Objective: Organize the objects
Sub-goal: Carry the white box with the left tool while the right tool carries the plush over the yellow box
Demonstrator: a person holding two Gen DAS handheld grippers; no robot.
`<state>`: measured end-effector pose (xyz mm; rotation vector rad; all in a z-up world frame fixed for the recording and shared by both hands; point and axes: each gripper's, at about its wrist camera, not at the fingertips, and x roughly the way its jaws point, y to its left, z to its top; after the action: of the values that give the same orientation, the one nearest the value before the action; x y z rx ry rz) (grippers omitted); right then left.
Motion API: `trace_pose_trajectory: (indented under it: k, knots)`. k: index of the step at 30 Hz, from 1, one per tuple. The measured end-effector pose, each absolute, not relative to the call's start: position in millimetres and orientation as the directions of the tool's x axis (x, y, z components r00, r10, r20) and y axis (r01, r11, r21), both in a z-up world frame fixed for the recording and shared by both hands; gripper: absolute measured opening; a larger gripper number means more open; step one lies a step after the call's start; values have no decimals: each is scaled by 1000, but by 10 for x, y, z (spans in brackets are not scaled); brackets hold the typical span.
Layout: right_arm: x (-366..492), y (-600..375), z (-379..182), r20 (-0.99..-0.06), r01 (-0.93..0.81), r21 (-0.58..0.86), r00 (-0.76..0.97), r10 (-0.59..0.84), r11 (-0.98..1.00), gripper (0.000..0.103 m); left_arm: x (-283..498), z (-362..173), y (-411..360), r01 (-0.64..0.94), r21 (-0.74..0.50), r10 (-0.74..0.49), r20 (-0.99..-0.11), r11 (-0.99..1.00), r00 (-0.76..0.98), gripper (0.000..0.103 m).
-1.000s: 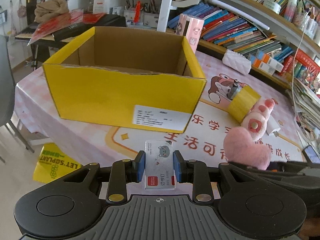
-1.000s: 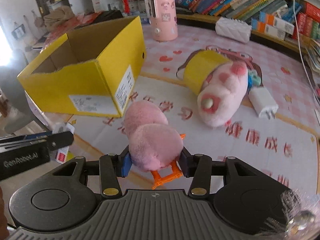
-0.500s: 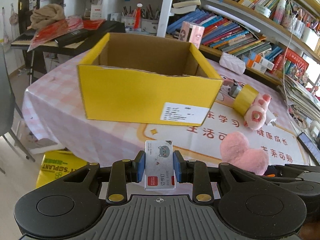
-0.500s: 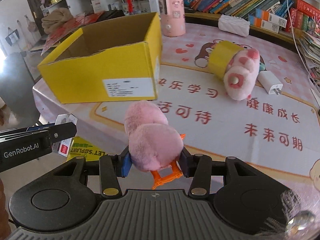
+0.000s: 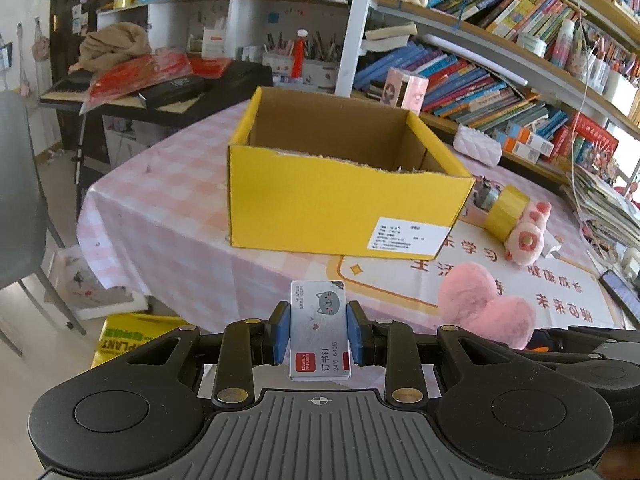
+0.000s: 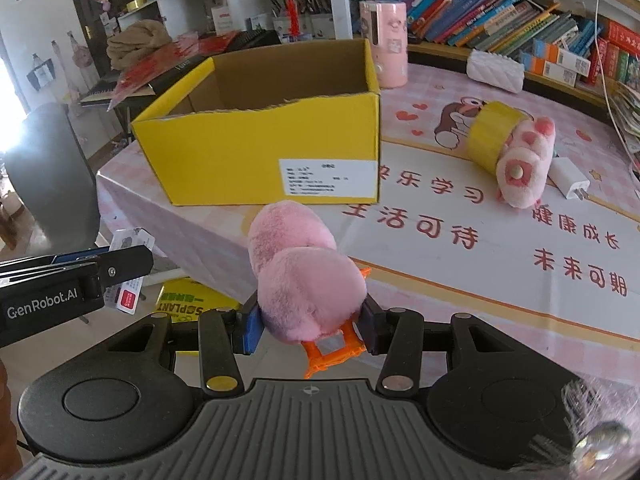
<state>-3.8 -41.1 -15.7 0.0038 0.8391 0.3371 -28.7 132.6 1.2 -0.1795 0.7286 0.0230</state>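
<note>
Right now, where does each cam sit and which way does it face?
Left wrist: on the left gripper, angled down at the yellow box; its fingers clamp a staple box.
Right wrist: on the right gripper, facing the same box; it grips a pink plush clip, left gripper at left edge.
Shared: box, table, tape roll.

Crowded bookshelves [image 5: 500,76] line the wall behind the pink checked surface [image 5: 168,200]. A grey chair [image 6: 52,176] stands on the pale floor [image 5: 60,344]. Daylight glares at left.

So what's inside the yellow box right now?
The yellow box shows only bare brown inner walls. Its front wall hides the floor in both views, so I can't tell whether anything lies at the bottom.
</note>
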Motion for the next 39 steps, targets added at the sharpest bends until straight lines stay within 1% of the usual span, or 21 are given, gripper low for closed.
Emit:
trace_pose_trajectory:
  k: [25,39]
  knots:
    - [-152,-212,-25,-702,-301,96,655,279,949,44,-383,130,1439,-40,-153,-63,-613,987,788,28]
    - [24,-164,111,-678,-307,95,677,288,947,44,-212,237,1421,-18,-123,-58,-580,992,813,28]
